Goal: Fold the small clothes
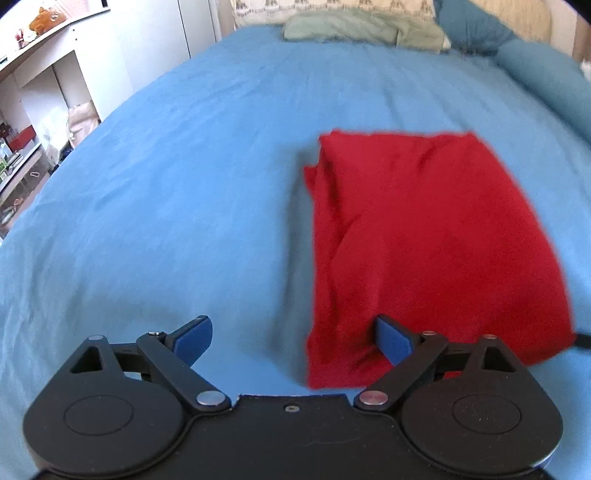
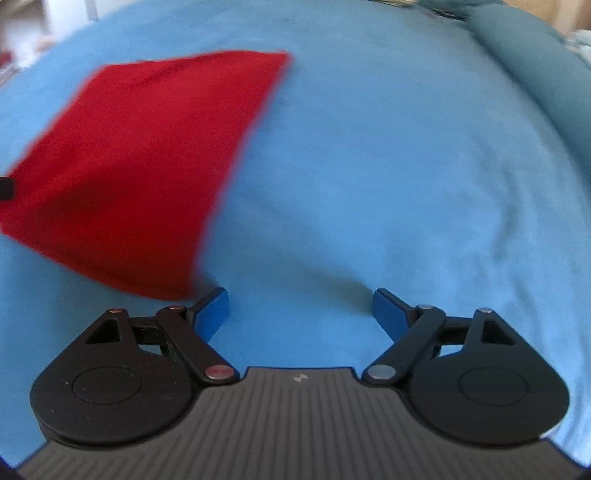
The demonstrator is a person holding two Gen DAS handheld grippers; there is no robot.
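A red garment [image 1: 424,251] is seen lying folded on the bed's blue cover [image 1: 184,184], roughly rectangular, with soft creases along its length and a loose flap at its far left corner. In the left wrist view the left claw [image 1: 293,339] is spread wide with nothing held; its right blue finger pad [image 1: 393,341] is seen over the near left corner of the garment, though contact cannot be told, and its left pad is seen over bare cover. In the right wrist view the right claw [image 2: 299,314] is likewise spread wide and empty; the garment [image 2: 140,166] is seen to its left, with the near corner just beside the left blue pad [image 2: 212,314], while the right pad is seen over bare cover. Both views are blurred. At the head of the bed a pale green cloth [image 1: 362,31] and a patterned pillow [image 1: 332,9] are seen, with a teal bolster [image 1: 546,81] along the right side. White shelving [image 1: 48,74] is seen left of the bed.
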